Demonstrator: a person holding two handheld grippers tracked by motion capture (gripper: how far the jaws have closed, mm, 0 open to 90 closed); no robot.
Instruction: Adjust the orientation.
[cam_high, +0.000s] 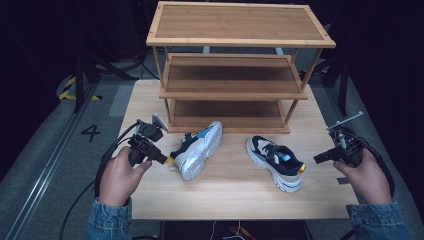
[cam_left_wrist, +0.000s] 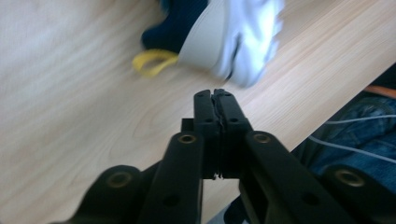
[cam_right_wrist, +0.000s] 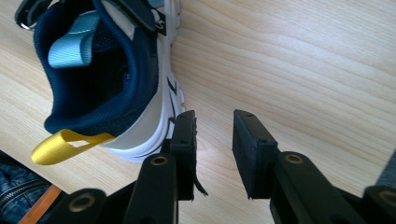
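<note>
On the pale wooden table (cam_high: 150, 105), I approach two navy-and-white sneakers.
My left gripper (cam_left_wrist: 215, 95) is pressed closed and empty by the left sneaker (cam_high: 197, 147); my right gripper (cam_right_wrist: 214, 135), jaws part-open and empty, must straddle the right sneaker's (cam_right_wrist: 109, 70) heel.

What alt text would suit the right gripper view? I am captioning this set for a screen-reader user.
The right gripper, its two black fingers apart with nothing between them, hovers beside the heel of a navy and white sneaker on a light wooden table. A yellow pull loop sticks out from the heel, and one finger sits close to the white sole.
</note>
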